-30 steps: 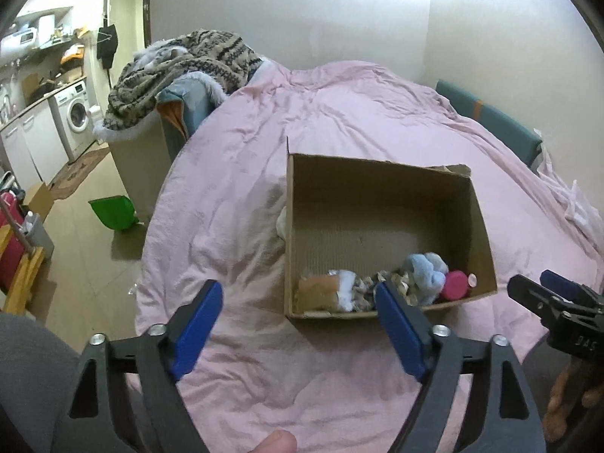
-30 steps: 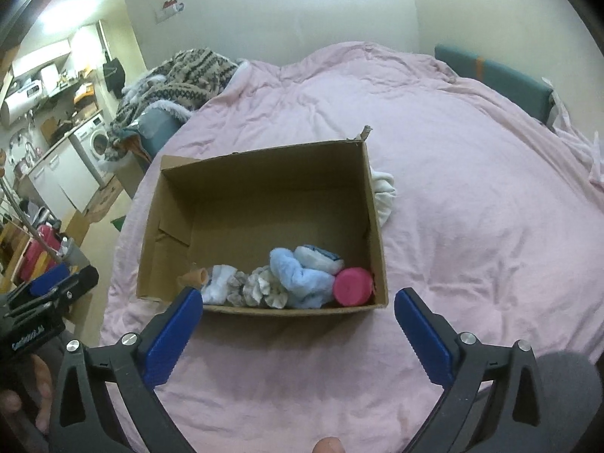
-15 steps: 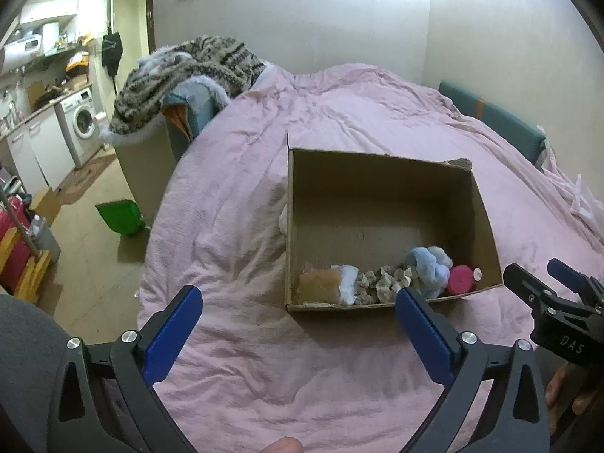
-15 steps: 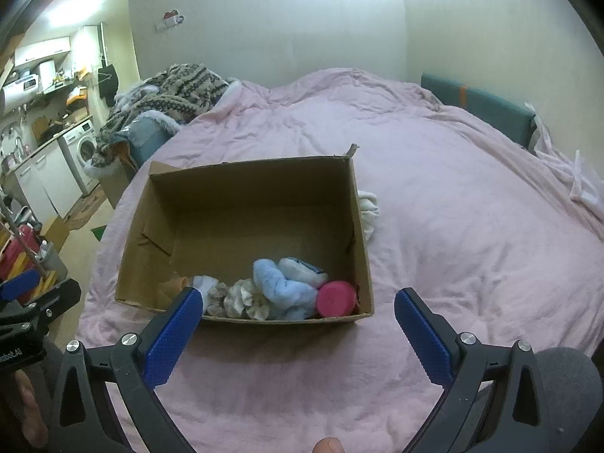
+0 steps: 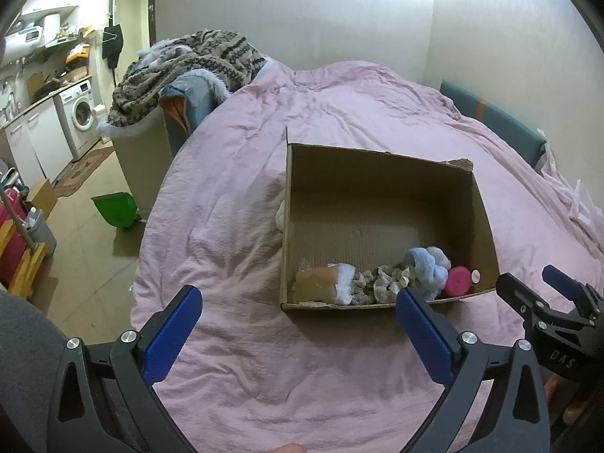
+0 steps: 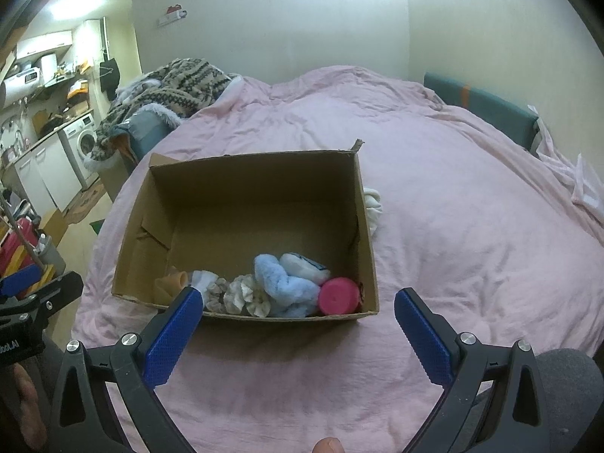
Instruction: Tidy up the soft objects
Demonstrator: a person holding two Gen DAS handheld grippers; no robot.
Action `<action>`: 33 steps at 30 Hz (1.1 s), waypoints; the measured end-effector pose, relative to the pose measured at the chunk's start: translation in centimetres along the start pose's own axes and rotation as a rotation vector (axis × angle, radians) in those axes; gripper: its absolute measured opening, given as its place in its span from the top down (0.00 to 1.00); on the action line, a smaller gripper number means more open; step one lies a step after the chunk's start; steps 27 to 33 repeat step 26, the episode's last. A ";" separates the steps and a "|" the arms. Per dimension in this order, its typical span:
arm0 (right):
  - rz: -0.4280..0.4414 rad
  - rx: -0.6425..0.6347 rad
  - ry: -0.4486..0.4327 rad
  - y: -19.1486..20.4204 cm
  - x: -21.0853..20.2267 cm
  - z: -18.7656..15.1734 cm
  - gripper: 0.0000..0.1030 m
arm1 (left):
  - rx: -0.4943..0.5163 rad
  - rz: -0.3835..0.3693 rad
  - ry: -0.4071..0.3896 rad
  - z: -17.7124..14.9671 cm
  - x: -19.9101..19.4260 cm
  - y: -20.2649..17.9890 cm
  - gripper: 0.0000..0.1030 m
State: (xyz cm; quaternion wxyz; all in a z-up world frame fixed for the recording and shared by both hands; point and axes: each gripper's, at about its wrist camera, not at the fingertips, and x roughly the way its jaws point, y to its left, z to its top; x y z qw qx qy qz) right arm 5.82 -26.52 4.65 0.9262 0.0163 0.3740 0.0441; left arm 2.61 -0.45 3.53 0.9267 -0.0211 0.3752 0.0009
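Pink bedcover [image 6: 453, 196], brown cardboard box [image 6: 249, 173]

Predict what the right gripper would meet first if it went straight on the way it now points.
Probably the near wall of the cardboard box, or the pink bedcover just before it; depth is unclear. The right gripper is open and empty.

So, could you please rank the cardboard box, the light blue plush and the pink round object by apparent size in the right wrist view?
1. cardboard box
2. light blue plush
3. pink round object
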 end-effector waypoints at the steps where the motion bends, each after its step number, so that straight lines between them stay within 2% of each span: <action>1: 0.000 -0.002 0.000 0.0 0.0 0.0 0.00 | -0.003 -0.001 0.003 0.0 0.1 0.0 0.01; 33: 0.004 0.005 0.001 0.1 0.1 -0.1 0.00 | -0.015 -0.011 0.029 -0.2 0.5 0.4 0.01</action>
